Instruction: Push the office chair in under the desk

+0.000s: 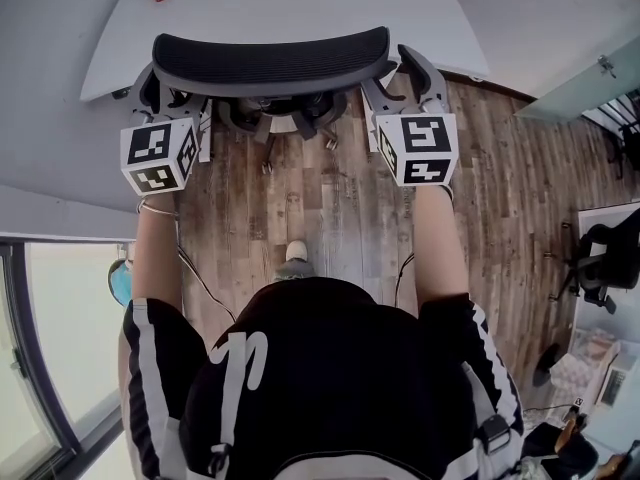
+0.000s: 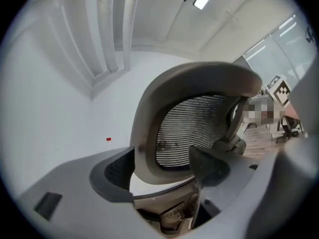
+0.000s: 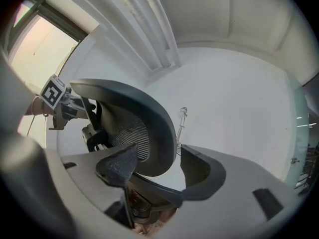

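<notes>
Head view: the office chair (image 1: 270, 60) stands at the counter (image 1: 300, 8), backrest toward me. My left tool (image 1: 165, 96) and right tool (image 1: 397, 80) point level, jaws apart, straddling the backrest's side edges.

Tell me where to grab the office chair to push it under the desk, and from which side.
Grip the backrest by its curved outer frame at both side edges, coming level from behind, the left gripper on one edge and the right gripper on the other. The rim is a narrow, rigid band that fits between the jaws, unlike the mesh, and the desk lies straight beyond it.
</notes>
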The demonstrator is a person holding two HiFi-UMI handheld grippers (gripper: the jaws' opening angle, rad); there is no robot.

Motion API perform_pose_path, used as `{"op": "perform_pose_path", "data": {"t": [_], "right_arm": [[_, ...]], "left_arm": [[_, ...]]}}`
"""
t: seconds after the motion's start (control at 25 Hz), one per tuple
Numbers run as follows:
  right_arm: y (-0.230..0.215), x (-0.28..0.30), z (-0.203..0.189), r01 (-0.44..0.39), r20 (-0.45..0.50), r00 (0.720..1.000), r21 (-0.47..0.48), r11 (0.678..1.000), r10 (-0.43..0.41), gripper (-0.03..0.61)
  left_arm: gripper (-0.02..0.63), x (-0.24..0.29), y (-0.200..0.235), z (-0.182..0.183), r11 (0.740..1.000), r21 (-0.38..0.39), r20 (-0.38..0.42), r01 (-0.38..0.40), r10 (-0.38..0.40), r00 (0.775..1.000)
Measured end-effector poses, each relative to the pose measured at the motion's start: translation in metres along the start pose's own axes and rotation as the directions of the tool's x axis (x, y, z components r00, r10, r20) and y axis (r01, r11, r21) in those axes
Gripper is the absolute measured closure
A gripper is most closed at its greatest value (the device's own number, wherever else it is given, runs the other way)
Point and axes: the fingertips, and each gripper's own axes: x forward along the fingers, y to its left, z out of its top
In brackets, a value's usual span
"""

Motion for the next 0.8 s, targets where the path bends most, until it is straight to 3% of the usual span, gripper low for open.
{"op": "perform_pose_path", "data": {"t": [0.8], "right_arm": [[0.051, -0.105, -0.003, -0.128, 0.078, 0.989, 0.023, 0.992, 0.126, 0.318]], "left_arm": [[0.327, -0.116, -0.073, 0.011, 0.994, -0.095, 0.053, -0.06, 0.065, 0.996]]}}
